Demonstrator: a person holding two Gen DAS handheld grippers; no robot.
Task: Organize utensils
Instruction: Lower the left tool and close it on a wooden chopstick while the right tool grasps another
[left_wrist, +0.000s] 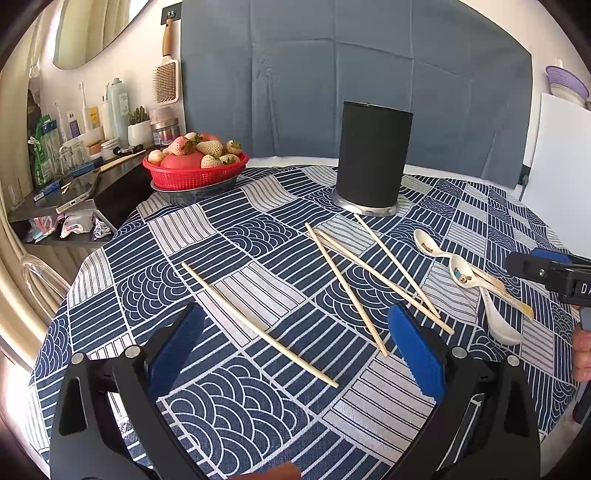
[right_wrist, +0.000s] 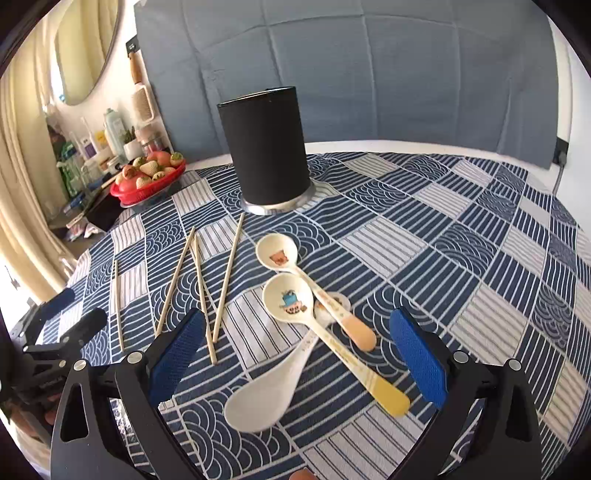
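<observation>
Both claws are wide open w/ nothing in them. The left claw (left_wrist: 299, 354) hangs just over the tabletop (left_wrist: 122, 273), which has a blue & white patterned cloth on it. One chopstick (left_wrist: 258, 325) lies alone between its blue pads. Three more chopsticks (left_wrist: 373, 280) lie crossed in a messy bunch to the right of it. The right claw (right_wrist: 299, 354) hangs over three spoons (right_wrist: 295, 321) that overlap each other: two w/ cartoon pics in the bowls and a plain white one partly under them. A tall black holder (right_wrist: 267, 147) stands upright at the back, near the far tips of the chopsticks. A red basket (left_wrist: 194, 175) of fruit sits at the tabletop's left edge.
</observation>
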